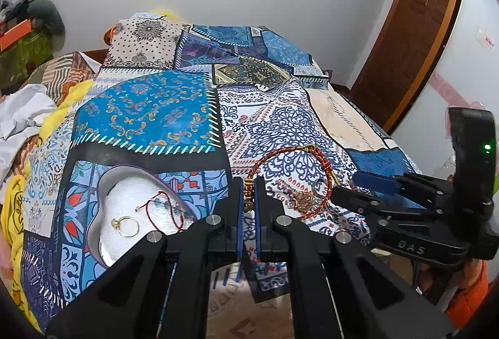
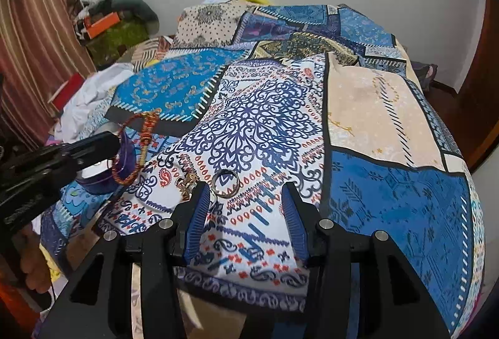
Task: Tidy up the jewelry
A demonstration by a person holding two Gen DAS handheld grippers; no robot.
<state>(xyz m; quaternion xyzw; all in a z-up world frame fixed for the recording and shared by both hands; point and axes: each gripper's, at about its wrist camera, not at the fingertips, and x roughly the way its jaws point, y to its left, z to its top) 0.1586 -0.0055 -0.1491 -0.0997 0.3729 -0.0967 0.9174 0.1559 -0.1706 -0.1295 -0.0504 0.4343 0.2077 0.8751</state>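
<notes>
My left gripper (image 1: 248, 194) is shut on the beaded part of a red braided bracelet (image 1: 324, 166), whose loop trails right over the patterned cloth (image 1: 149, 108). In the right wrist view the bracelet (image 2: 146, 133) hangs lifted from the left gripper (image 2: 109, 142). A heart-shaped tin (image 1: 112, 183) with white lining, left of the left gripper, holds a gold ring (image 1: 126, 226) and a thin red string bracelet (image 1: 168, 205). A gold pendant (image 1: 307, 198) lies on the cloth. My right gripper (image 2: 246, 192) is open, just behind a silver ring (image 2: 226, 179) and beside the pendant (image 2: 187, 181).
The cloth covers a bed with crumpled white and yellow fabric (image 1: 28, 117) at its left edge. A clothes pile (image 2: 109, 15) stands at the back left, a wooden door (image 1: 414, 27) at the right. The right gripper (image 1: 405, 208) sits at the right of the left wrist view.
</notes>
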